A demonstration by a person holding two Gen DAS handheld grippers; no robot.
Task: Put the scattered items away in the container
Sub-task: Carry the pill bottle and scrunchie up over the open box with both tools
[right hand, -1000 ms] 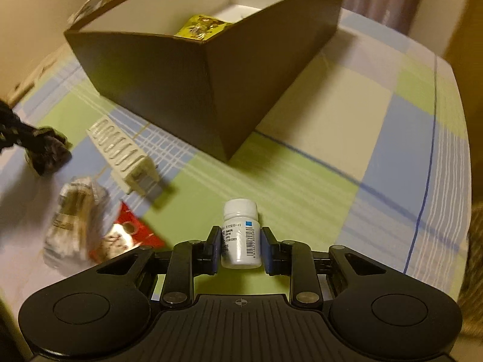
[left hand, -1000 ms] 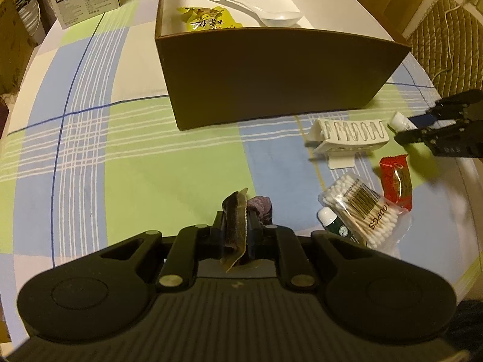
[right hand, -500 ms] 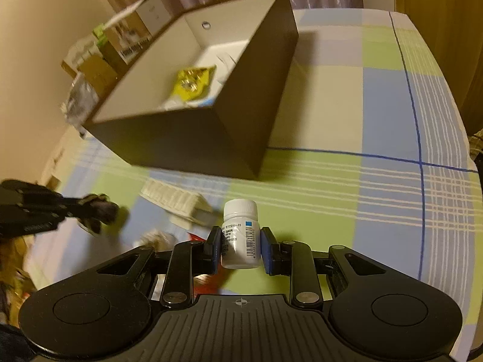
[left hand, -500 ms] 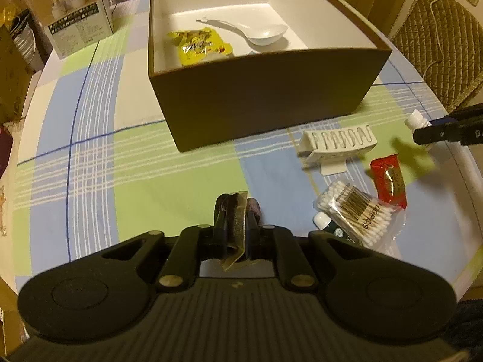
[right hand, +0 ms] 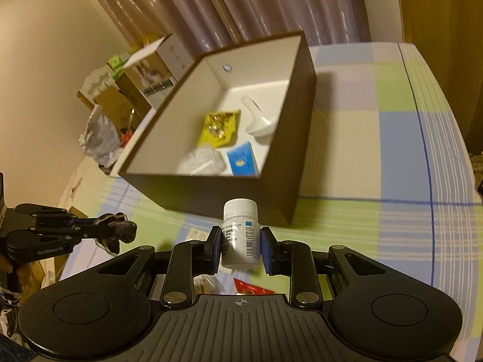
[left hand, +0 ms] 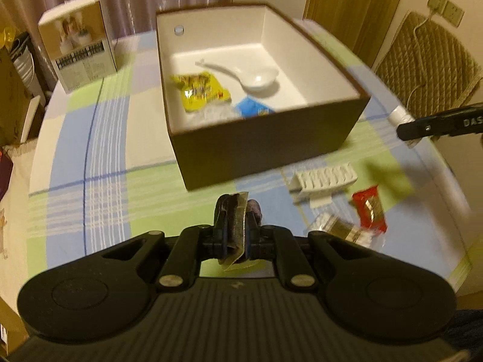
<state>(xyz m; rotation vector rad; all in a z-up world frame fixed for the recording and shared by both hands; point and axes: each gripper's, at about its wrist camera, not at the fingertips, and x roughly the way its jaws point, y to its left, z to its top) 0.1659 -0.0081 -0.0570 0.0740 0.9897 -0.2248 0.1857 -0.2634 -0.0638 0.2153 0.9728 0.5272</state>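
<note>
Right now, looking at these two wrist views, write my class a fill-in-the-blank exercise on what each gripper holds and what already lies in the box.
1. The right gripper holds a white ____ upright between its fingers.
2. The left gripper is shut on a dark, crumpled ____.
3. Inside the brown box, the white spoon lies beside a ____ packet.
4. The red sachet lies on the checked ____, outside the box.

Missing words: bottle; wrapper; yellow; tablecloth

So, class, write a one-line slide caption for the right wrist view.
Right gripper holds a white pill bottle upright before the brown box on the checked tablecloth.
</note>
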